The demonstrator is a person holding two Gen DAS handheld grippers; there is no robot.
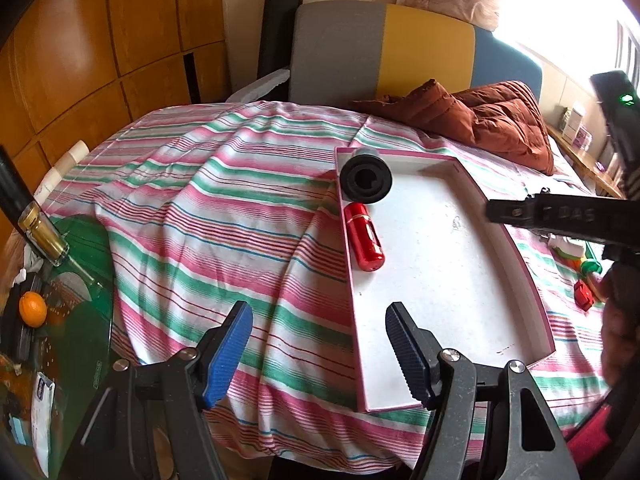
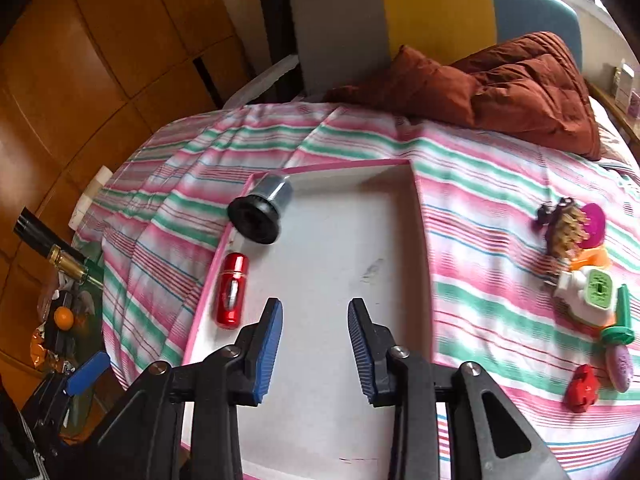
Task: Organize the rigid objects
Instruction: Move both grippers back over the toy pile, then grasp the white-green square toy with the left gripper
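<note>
A shallow white cardboard tray with a pink rim (image 2: 416, 216) lies on a bed covered by a pink, green and white striped sheet (image 1: 208, 216). Inside the tray, along its left wall, lie two things: a glossy red metal cylinder (image 2: 230, 290) and, just behind it in the far left corner, a grey tube with a wide black round end (image 2: 260, 210) (its black end faces the cameras).

The left gripper (image 1: 318, 352) hangs over the near left edge of the tray, its blue-padded jaws wide apart and holding nothing; one finger is above the sheet and the other above the tray floor. The right gripper (image 2: 314, 354) is above the middle of the tray, its jaws also spread wide and empty.

To the right of the tray, well apart from it, small things lie on the sheet: a brown-bristled brush on a magenta disc (image 2: 572, 228), a white plastic piece with a green square face (image 2: 588, 296), a green and purple tool (image 2: 618, 348) and a small red plastic piece (image 2: 582, 388). A rust-brown quilted cover (image 2: 500, 92) lies at the head of the bed.
</note>
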